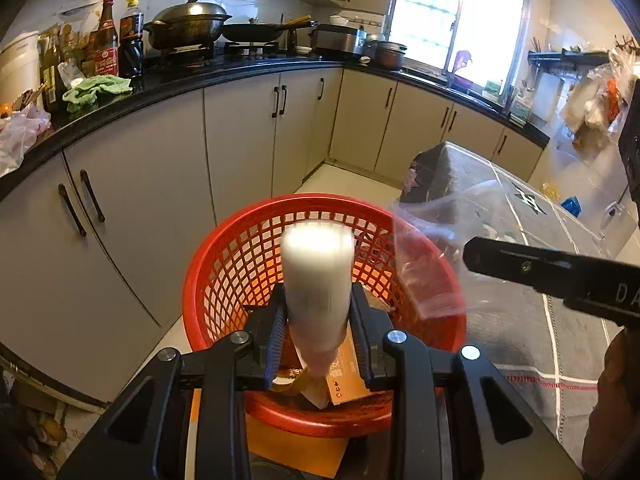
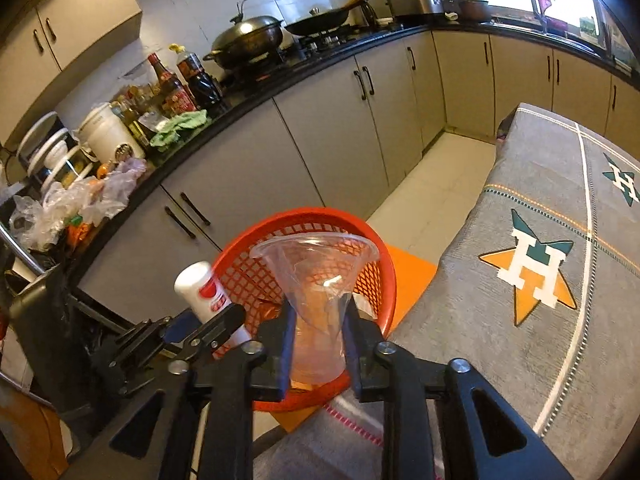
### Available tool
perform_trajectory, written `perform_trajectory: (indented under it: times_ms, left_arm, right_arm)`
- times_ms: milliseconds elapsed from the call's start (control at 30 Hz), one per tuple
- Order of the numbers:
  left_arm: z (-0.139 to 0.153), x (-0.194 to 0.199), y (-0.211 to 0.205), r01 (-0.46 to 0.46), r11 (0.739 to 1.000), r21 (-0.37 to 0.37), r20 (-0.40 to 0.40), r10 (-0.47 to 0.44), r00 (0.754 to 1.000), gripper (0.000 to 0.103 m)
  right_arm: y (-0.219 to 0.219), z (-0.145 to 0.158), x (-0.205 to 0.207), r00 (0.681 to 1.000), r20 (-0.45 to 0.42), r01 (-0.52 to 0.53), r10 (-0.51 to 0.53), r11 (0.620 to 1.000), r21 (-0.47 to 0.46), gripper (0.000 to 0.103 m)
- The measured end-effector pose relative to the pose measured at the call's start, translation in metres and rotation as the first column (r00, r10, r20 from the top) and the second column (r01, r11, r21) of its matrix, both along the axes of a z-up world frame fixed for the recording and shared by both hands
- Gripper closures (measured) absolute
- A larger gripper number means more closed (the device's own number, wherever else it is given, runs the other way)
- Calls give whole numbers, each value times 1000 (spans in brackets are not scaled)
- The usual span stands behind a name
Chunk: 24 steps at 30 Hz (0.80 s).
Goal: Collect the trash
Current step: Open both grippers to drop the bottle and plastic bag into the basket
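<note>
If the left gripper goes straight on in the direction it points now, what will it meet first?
Probably the inside of the red plastic mesh basket: the left gripper, shut on a white plastic bottle, points down into its opening. Cardboard scraps already lie there; the depth is unclear.

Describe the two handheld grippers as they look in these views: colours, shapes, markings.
The left gripper and the right gripper look alike: black angular frames with triangular cut-outs, round silver bolt heads at the pivots, and two straight fingers lined with blue pads. The right one's side carries pale lettering, only partly visible. No cables or sleeves show.
</note>
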State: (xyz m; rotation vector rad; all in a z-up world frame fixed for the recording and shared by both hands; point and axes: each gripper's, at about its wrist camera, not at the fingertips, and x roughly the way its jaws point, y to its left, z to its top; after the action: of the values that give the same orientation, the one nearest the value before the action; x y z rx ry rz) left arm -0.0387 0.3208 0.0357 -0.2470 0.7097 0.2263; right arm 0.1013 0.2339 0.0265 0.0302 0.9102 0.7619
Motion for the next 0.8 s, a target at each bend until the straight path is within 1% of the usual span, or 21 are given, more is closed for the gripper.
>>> perform_trajectory:
  times_ms: [67, 133, 167, 300, 333, 433, 467, 533, 600, 633, 733, 800]
  left_arm:
    - [-1, 1, 1, 1, 1000, -3, -2, -1, 1000, 73]
    - [-1, 1, 1, -3, 1000, -5, -2, 3, 1000, 67]
    - [-2, 1, 1, -8, 1000, -2, -2, 8, 1000, 63]
    - [1, -3, 0, -15, 1000, -6, 8, 15, 1000, 61]
    - [2, -4, -1, -15, 1000, -4, 11, 15, 1000, 61]
    - [8, -8, -8, -10, 1000, 12, 21, 9, 1000, 57]
    - [10, -10, -11, -10, 1000, 19, 25, 9, 1000, 55]
    - [16, -16, -19, -15, 999, 38, 38, 13, 999, 48]
    - [22, -25, -26, -32, 998, 44, 61, 30, 998, 36]
    - [25, -30, -29, -44, 998, 49, 74, 40, 996, 34]
    - [34, -50, -43, -90, 992, 93, 113, 79, 990, 25]
    - [39, -67, -58, -120, 985, 122, 140, 102, 985, 12]
  right_arm:
    - [2, -1, 0, 1000, 6, 2, -2, 1000, -3, 66]
    - [0, 0, -1, 1000, 16, 1, -1, 1000, -6, 60]
    - [-1, 1, -2, 1000, 22, 4, -4, 1000, -7, 59]
    - [-8, 6, -8, 999, 50, 8, -8, 1000, -8, 58]
    - [-10, 8, -11, 998, 62, 14, -13, 1000, -13, 55]
    - [-18, 11, -18, 995, 94, 28, -25, 999, -29, 41]
    - [-21, 12, -22, 993, 110, 38, -33, 999, -38, 39]
    - [-29, 15, -29, 989, 142, 53, -45, 997, -57, 38]
    - [-41, 18, -39, 983, 173, 79, -65, 994, -77, 33]
    - [-47, 19, -44, 979, 187, 93, -76, 992, -84, 28]
    - [-68, 24, -63, 963, 249, 137, -106, 984, -112, 23]
    - [-86, 28, -76, 950, 281, 174, -133, 977, -126, 21]
